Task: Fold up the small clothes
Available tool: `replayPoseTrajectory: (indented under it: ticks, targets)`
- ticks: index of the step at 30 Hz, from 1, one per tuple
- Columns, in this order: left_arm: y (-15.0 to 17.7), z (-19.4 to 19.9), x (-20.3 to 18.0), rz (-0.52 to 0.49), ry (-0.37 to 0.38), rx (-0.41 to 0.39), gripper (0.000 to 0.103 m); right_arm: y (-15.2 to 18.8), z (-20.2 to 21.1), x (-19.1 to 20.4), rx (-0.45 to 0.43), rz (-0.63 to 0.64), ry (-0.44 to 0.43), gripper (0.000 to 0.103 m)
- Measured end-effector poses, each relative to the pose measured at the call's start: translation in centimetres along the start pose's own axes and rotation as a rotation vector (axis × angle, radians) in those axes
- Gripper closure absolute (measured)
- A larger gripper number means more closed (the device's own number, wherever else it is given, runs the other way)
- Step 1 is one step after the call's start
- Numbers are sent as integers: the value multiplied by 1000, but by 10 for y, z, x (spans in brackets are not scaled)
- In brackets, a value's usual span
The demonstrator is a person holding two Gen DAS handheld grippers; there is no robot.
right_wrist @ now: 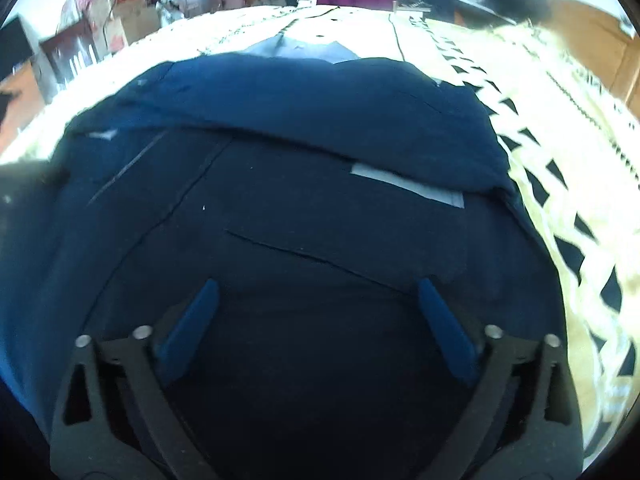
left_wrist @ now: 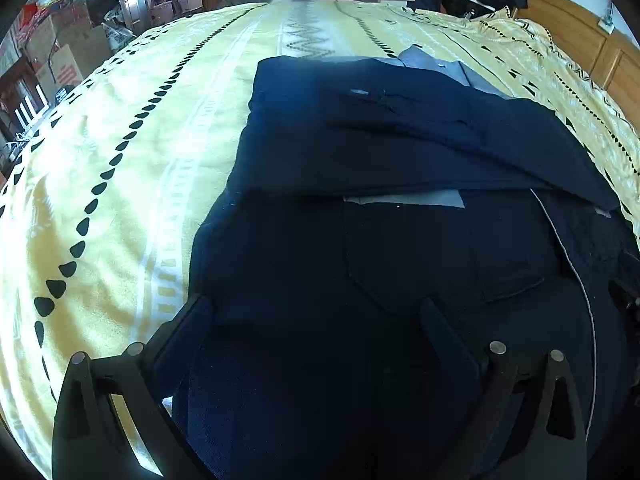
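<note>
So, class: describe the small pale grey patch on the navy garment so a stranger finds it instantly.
Start at the yellow patterned bedspread. The navy garment lies on it, its far part folded toward the camera. The grey patch peeks from under that fold's edge, the only pale rectangle there.

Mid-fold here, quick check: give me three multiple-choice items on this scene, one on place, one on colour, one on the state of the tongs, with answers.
1. Where does the garment lie?
A. On a wooden floor
B. On a yellow patterned bedspread
C. In a basket

2. What colour is the garment?
A. Dark navy
B. Red
C. White

3. How do both tongs stand?
A. Shut on fabric
B. Open, above the garment
C. Out of view

Answers:
1 B: the yellow patterned bedspread surrounds the garment.
2 A: the cloth is dark navy in both views.
3 B: the left tongs and right tongs show fingers spread wide, nothing between them.
</note>
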State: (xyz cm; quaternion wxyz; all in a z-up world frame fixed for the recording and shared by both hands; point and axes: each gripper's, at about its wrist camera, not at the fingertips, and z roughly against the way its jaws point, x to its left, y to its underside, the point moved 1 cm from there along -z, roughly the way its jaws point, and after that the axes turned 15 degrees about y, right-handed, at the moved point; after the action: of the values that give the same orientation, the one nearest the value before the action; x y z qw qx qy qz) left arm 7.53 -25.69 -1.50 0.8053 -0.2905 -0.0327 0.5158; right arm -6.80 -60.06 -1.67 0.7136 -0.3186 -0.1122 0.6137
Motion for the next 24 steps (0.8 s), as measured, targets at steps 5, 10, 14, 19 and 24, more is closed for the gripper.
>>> replayPoseTrajectory:
  ticks: [5, 10, 14, 19, 24]
  targets:
    - [3, 0, -1, -4, 0, -10, 0, 1, -2, -4, -1, -11, -19, 0]
    - [-2, -4, -1, -5, -1, -4, 0, 4, -2, -2, -16, -15, -11, 0]
    - [-2, -4, -1, -5, -2, -8, 0, 4, -2, -2, -17, -19, -20, 0]
    - [-1, -4, -1, -6, -2, -10, 0, 4, -4, -2, -17, -22, -30, 0]
    - [-1, -4, -1, -6, -2, -9, 0, 4, -4, -1, -18, -25, -33, 0]
